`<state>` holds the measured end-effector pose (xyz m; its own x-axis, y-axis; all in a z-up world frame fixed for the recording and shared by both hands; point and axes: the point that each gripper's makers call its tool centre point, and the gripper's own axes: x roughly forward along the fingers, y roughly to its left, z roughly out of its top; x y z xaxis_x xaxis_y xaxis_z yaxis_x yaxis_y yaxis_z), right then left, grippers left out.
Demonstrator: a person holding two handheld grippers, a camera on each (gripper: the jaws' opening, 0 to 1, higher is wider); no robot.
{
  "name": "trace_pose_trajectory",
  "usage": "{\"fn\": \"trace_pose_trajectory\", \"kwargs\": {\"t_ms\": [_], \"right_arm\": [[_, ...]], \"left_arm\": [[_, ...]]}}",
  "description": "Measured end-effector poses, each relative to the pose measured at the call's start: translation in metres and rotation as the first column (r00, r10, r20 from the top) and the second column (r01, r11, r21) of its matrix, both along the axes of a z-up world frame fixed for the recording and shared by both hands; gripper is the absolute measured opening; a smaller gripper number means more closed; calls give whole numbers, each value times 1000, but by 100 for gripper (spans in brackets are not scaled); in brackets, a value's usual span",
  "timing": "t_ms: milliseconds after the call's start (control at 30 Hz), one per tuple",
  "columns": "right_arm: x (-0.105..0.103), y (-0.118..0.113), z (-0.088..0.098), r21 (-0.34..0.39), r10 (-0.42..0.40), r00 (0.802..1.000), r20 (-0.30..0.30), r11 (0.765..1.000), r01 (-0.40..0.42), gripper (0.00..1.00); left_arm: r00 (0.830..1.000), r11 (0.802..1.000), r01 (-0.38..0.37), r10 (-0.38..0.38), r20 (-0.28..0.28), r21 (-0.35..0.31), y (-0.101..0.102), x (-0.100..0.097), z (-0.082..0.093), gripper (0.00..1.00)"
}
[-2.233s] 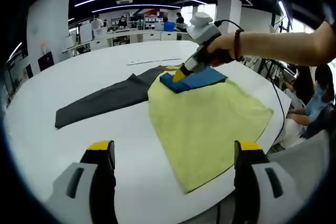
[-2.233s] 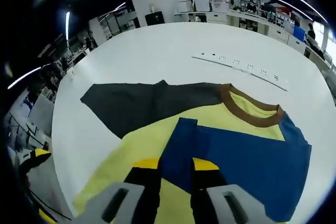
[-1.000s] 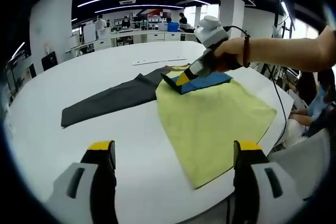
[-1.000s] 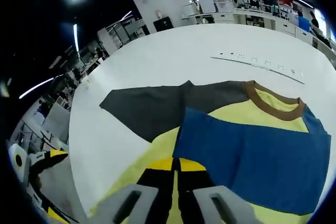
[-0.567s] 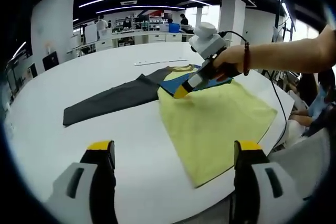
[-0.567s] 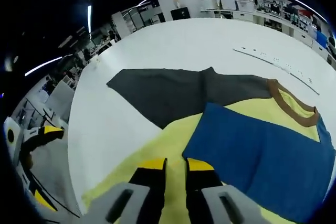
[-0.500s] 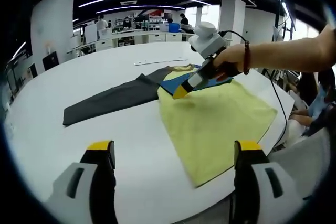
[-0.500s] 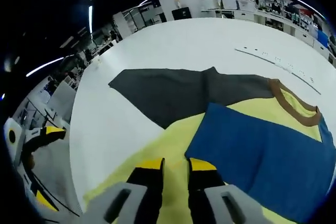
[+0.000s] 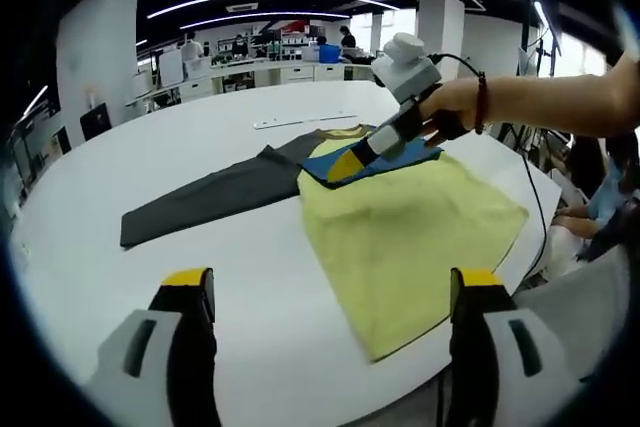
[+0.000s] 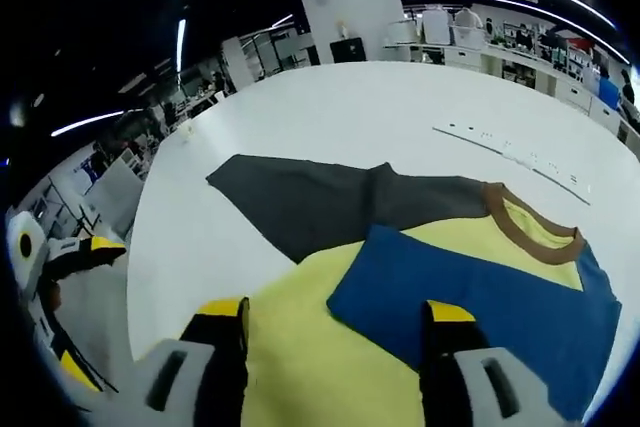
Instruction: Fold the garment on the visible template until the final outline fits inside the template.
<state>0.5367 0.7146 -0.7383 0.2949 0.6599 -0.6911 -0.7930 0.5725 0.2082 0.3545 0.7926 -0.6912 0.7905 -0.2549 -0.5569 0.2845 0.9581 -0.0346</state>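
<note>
A long-sleeved shirt lies flat on the round white table. It has a yellow body, a brown collar and a dark grey sleeve stretched out sideways. The blue sleeve lies folded across the yellow chest. My right gripper hovers open just above the blue sleeve's edge, holding nothing. In the left gripper view a hand holds it over that fold. My left gripper stands open and empty near the table's edge, well short of the shirt's hem.
A thin white strip with small marks lies on the table beyond the collar. A black cable trails off the table's right side, where people sit. Desks and benches fill the room behind.
My right gripper has opened and let go of the blue sleeve, which stays folded on the yellow body. It has risen a little. The left gripper has stayed in place.
</note>
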Motion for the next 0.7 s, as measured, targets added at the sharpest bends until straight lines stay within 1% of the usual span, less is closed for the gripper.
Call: {"fn": "trace_pose_trajectory", "kwargs": {"t_ms": [67,233,300,367,400,467,500,567,700], "right_arm": [[3,-5,1,-1,-10,1000,12,1000,10,85],[4,-21,2,-10,-29,1000,6,1000,29,90],[9,-29,6,-10,-41,998,43,999,42,95],[13,-37,11,-4,-41,996,81,999,42,95],[14,-40,12,-5,-43,995,88,999,43,95],[21,-51,15,-19,-53,989,135,998,56,98],[25,-57,18,-13,-62,985,163,998,65,99],[27,-65,20,1,-76,984,160,997,77,100],[30,-83,20,-9,-93,983,157,995,96,100]], "left_arm": [[1000,1000,1,-1,0,2,0,-1,0,96],[1000,1000,-2,2,-1,6,0,-1,1,98],[1000,1000,-3,3,5,8,0,-1,3,99],[1000,1000,-2,2,9,6,-1,0,4,99],[1000,1000,-1,1,12,6,-1,1,5,99],[1000,1000,3,-3,16,6,-3,1,5,99],[1000,1000,3,-3,29,-2,-4,3,7,99],[999,1000,5,-5,37,-10,-6,4,9,99],[999,1000,17,-17,31,1,-9,5,8,99]]}}
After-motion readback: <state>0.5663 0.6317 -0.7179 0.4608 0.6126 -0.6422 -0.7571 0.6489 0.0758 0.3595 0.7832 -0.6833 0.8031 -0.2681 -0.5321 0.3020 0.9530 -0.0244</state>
